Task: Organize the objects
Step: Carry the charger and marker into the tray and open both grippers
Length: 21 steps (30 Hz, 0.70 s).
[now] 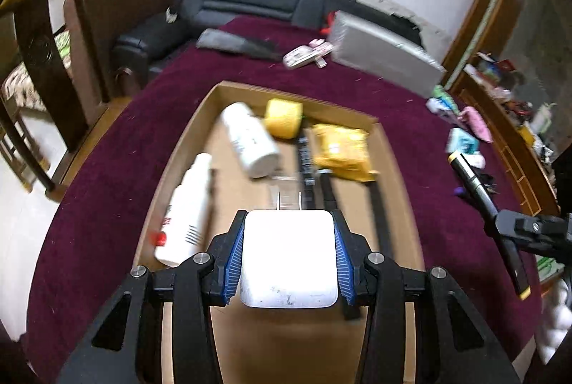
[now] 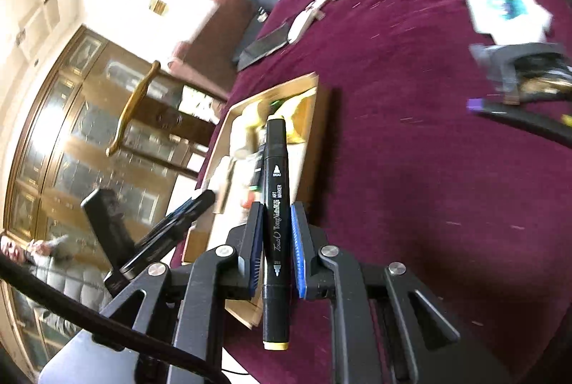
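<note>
My left gripper [image 1: 289, 234] is shut on a white plug charger [image 1: 289, 259], prongs forward, held above the open cardboard box [image 1: 178, 148]. The box holds two white bottles [image 1: 250, 141], a yellow roll [image 1: 283, 118], a yellow packet [image 1: 341, 148] and black markers [image 1: 305, 159]. My right gripper [image 2: 275, 237] is shut on a black art marker with yellow ends [image 2: 274, 205], held right of the box [image 2: 311, 134]. In the left wrist view the right gripper [image 1: 500, 223] and its marker [image 1: 472, 176] show at the right.
The box sits on a maroon cloth [image 1: 107, 187]. A grey flat case [image 1: 386, 51], small packets [image 1: 464, 134] and a purple-tipped marker [image 2: 500, 109] lie on the cloth. A wooden chair [image 1: 46, 62] and a dark sofa [image 1: 250, 1] stand beyond.
</note>
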Tool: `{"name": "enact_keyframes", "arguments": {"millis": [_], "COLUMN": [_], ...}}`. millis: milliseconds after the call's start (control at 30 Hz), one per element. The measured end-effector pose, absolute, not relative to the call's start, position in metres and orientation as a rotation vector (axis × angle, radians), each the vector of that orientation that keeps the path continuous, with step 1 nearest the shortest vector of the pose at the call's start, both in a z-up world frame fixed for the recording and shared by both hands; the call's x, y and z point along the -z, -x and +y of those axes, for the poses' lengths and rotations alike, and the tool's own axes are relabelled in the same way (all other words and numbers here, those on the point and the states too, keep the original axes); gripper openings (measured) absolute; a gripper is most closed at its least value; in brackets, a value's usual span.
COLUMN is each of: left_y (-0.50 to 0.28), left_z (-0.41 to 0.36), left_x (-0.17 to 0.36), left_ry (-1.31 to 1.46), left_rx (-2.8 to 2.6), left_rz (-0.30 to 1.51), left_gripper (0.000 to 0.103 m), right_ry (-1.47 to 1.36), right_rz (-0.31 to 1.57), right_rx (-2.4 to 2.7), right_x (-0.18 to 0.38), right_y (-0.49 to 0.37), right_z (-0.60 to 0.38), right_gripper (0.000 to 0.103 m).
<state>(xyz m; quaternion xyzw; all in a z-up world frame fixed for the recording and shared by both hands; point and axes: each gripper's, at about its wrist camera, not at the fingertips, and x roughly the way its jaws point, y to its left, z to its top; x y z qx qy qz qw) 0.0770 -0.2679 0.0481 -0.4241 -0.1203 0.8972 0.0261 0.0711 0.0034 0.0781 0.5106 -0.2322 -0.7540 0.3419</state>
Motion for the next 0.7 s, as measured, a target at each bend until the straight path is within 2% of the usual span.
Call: {"name": "enact_keyframes", "arguments": {"millis": [300,700], "left_y": [-0.056,-0.057], "left_z": [-0.277,-0.287], "left_x": [-0.025,-0.025], "left_ry": [1.468,1.428], "left_rx": [-2.727,-2.685], "left_rz": [-0.307,-0.428], "left_gripper": [0.039,0.040], "right_ry": [-1.443,-1.501], "right_rz": [-0.433,-0.238], "right_rx": [2.007,2.134], "right_x": [-0.047,-0.030], "right_y": [-0.046,-0.041], "right_z": [-0.084,-0.104], "right_gripper": [0.013,0.014]}}
